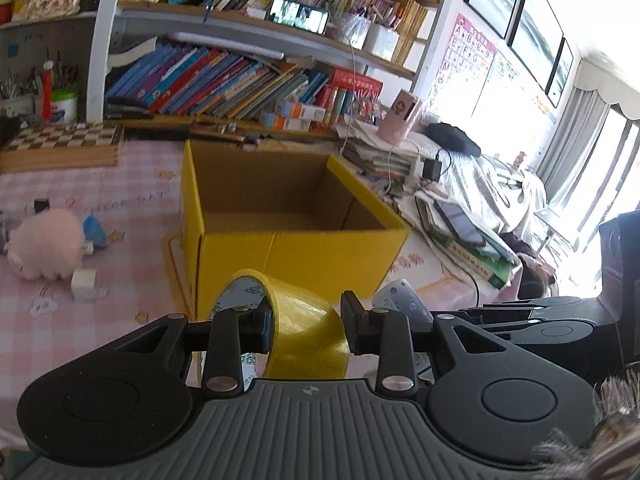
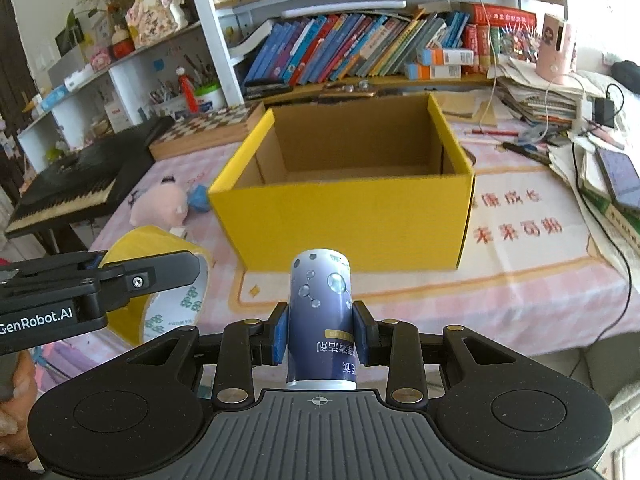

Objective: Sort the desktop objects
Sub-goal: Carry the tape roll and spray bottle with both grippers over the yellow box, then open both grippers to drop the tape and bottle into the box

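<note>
An open yellow cardboard box (image 1: 288, 254) (image 2: 352, 220) stands on the pink tablecloth, its inside bare. My left gripper (image 1: 306, 326) is shut on a roll of yellow tape (image 1: 304, 328), held in front of the box's near left corner; the roll also shows in the right wrist view (image 2: 160, 276) with the left gripper (image 2: 168, 270) on it. My right gripper (image 2: 320, 338) is shut on a blue and white can (image 2: 322, 312), held upright before the box's near wall. A pink plush pig (image 1: 44, 246) (image 2: 160, 204) lies left of the box.
A white cube (image 1: 83, 280) and a small blue item (image 1: 94, 230) lie by the pig. A white remote (image 1: 400, 300) lies right of the tape. A chessboard (image 2: 208, 124), a keyboard (image 2: 76, 184), bookshelves, paper stacks, a phone (image 2: 620, 178) and cables surround the box.
</note>
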`<state>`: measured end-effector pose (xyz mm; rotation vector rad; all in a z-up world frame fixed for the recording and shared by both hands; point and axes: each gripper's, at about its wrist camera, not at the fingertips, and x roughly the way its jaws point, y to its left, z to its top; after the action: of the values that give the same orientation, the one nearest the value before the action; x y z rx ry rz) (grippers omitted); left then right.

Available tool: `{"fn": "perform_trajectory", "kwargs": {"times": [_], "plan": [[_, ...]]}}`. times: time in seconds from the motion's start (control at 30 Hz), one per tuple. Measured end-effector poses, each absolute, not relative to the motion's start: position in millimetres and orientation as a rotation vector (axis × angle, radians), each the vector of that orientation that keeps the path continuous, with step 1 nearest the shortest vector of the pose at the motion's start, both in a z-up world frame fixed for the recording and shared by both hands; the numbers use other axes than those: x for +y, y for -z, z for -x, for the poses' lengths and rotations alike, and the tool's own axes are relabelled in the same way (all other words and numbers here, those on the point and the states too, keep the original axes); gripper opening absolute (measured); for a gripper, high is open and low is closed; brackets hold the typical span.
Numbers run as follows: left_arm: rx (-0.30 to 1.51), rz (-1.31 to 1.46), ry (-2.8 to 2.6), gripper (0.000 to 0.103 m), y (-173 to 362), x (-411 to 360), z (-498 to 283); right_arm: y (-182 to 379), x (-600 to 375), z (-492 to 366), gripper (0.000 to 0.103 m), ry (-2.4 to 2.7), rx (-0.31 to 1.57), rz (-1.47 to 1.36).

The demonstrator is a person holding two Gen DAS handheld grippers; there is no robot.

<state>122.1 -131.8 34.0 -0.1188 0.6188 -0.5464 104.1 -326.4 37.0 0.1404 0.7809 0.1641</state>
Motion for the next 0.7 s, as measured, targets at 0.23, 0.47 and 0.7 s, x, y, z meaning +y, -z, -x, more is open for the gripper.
{"fn": "perform_trajectory", "kwargs": {"times": [0.23, 0.47, 0.7], "plan": [[0.536, 0.102, 0.532, 0.03, -56.7, -151.2, -147.7, -59.2, -347.1, -137.0, 0.033, -0.209, 0.708, -0.132], [0.471, 0.056, 0.517, 0.03, -73.5, -175.6, -179.8, -70.6, -364.0, -183.6, 0.033, -0.251, 0.641, -0.101], [0.466, 0.02, 0.508, 0.03, -73.9, -200.2, -218.4, -60.3, -377.0, -232.1, 0.033, -0.281, 0.654, -0.06]]}}
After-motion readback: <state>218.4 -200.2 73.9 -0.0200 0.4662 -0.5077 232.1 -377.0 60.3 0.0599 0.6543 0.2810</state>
